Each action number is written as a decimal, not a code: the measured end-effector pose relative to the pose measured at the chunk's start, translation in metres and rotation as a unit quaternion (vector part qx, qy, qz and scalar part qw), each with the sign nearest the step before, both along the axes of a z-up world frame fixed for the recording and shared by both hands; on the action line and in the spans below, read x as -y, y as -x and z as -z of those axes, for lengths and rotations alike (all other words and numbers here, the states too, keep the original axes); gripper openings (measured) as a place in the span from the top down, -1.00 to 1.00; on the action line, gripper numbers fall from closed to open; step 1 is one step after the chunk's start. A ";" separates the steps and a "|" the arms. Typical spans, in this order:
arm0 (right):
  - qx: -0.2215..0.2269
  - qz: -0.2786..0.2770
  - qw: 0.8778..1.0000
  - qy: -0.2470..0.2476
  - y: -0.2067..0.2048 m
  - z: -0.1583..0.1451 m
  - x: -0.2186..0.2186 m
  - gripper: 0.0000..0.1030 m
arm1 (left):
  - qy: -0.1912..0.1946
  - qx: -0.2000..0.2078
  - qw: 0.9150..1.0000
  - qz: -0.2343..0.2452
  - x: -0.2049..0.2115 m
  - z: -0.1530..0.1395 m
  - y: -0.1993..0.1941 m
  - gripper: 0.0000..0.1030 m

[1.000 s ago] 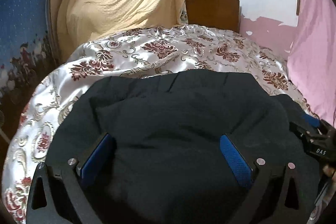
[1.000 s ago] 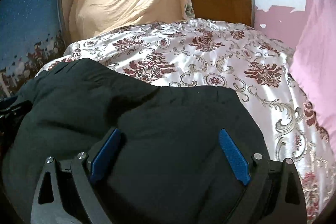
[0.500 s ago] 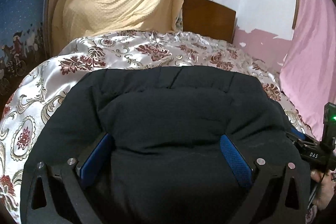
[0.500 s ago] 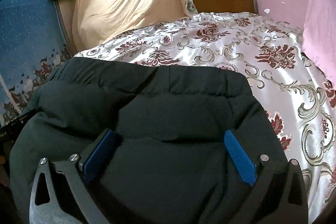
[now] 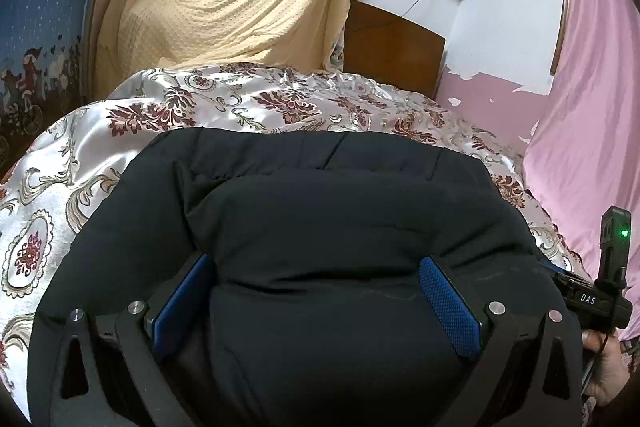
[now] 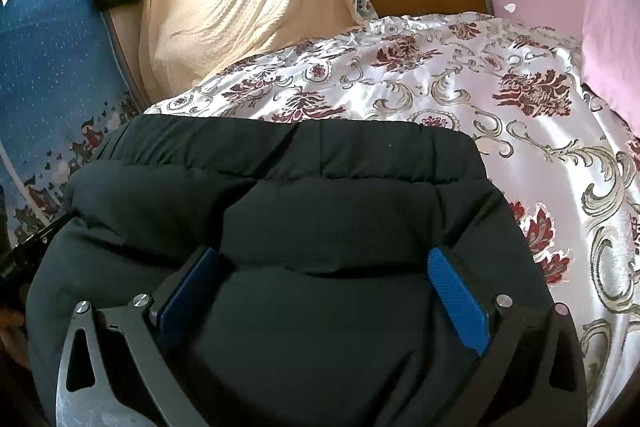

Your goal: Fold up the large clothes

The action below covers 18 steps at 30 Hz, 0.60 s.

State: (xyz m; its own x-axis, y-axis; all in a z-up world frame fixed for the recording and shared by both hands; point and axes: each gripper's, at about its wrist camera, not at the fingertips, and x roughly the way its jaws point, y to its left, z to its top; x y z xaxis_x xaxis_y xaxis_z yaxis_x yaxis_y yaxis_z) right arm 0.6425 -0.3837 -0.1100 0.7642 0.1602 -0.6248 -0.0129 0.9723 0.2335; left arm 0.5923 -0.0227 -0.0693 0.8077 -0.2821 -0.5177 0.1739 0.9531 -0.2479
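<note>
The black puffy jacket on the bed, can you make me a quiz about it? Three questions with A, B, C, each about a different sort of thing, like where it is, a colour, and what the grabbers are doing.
1. Where does the black jacket lie?
A. On the flowered bedspread
B. On a bare floor
C. On a hook on the wall

2. What colour are the gripper pads?
A. Red
B. Blue
C. Green

3. How do the right gripper jaws stand?
A. Pinched shut on a sleeve
B. Spread wide over the jacket
C. Shut on nothing

Answers:
1. A: shiny bedspread with dark red flowers shows around the jacket's far edge and sides.
2. B: both pads in each wrist view are blue.
3. B: the two pads stand far apart, with the jacket's bulk between them; the left gripper looks the same.
</note>
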 end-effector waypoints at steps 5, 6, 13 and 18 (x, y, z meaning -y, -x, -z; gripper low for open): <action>0.001 -0.001 1.000 -0.007 0.000 0.002 0.002 -0.99 | 0.002 0.001 1.000 0.000 0.000 0.001 0.000 -1.00; 0.002 -0.001 1.000 -0.008 0.000 0.002 0.003 -0.98 | 0.004 0.001 1.000 0.001 -0.001 0.002 0.000 -1.00; 0.022 -0.003 0.999 -0.035 0.006 0.004 0.010 -0.98 | 0.034 0.007 0.999 0.011 -0.008 0.005 0.003 -1.00; 0.036 -0.004 0.998 -0.058 0.013 0.005 0.016 -0.98 | 0.059 0.016 0.998 0.022 -0.015 0.009 0.006 -1.00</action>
State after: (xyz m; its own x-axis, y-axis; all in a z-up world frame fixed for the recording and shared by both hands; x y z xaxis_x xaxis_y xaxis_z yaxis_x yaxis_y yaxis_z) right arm 0.6300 -0.4002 -0.1148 0.8048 0.2353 -0.5448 -0.0422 0.9384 0.3431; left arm 0.5861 -0.0072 -0.0783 0.8086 -0.3743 -0.4539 0.2236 0.9091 -0.3514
